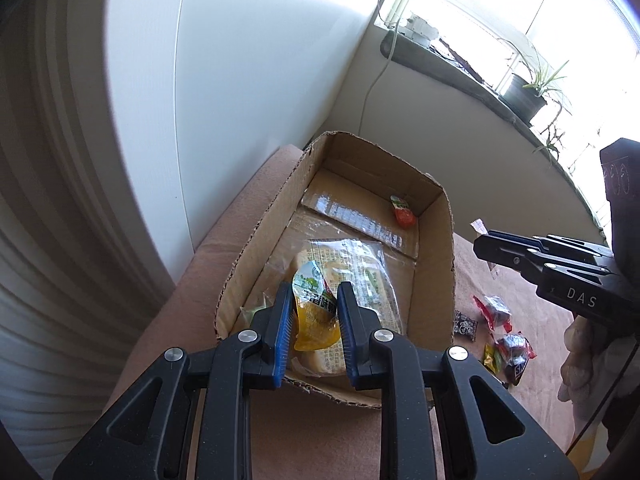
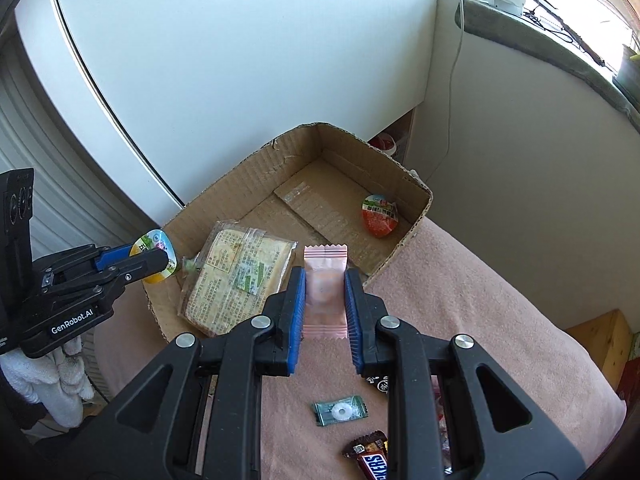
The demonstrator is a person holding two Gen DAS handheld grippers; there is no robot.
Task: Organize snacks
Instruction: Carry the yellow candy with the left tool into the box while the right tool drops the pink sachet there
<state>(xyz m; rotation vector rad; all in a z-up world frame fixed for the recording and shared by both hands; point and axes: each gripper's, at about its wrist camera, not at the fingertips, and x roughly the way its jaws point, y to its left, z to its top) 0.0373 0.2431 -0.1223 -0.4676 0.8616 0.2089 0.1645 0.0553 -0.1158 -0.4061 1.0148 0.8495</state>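
Now left tongs (image 1: 312, 300) clamped on yellow jelly cup (image 1: 314, 320); right tongs (image 2: 325, 282) clamped on pink sachet (image 2: 325, 292).

Home room, likely a bedroom or living room. Pink blanket (image 2: 460, 300) over a soft surface, white wardrobe (image 2: 240, 60) far left, stone windowsill (image 1: 460, 68) far right with potted plant (image 1: 528, 96) and charger cable (image 2: 452, 80).
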